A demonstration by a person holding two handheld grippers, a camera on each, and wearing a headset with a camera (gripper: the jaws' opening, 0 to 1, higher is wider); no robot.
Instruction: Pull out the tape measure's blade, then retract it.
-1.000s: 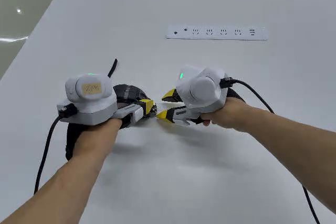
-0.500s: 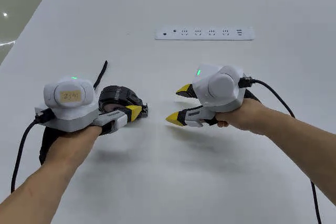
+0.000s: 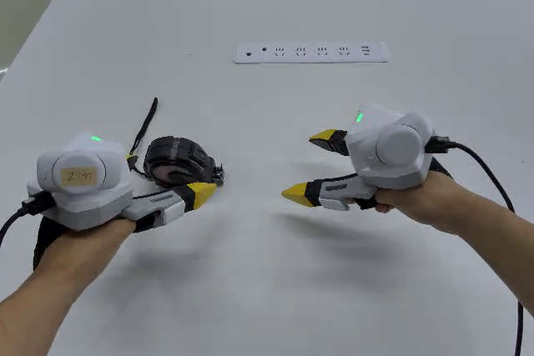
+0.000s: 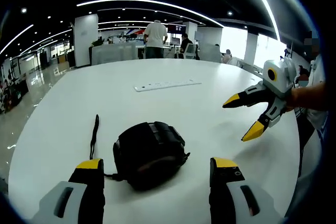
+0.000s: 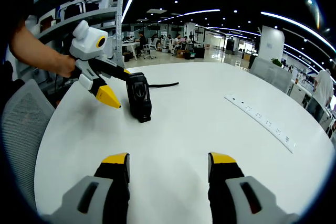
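Well, both tools are held low over the white counter (image 3: 250, 289), one in each hand. The left tool (image 4: 157, 163) sits at the lower left of the head view with its yellow-tipped jaws spread wide, gripping nothing. The black tape measure (image 3: 177, 161) lies on the counter between those jaws. In the left gripper view it sits at the centre bottom of the frame with a gap on either side, so neither jaw seems to touch it. Its black wrist strap (image 3: 143, 127) trails off toward the upper left of the head view, lying loose on the counter. The right tool (image 3: 309, 164) is at the right of the head view, well apart from the tape measure, with its jaws parted too and nothing in them. Its tips point left toward the other tool. A black cable (image 3: 492, 181) runs from its back end down the right edge of the frame. A long white power strip (image 3: 311, 52) lies flat near the top centre. In the left gripper view, a person (image 4: 155, 38) stands beyond the far edge of the counter.
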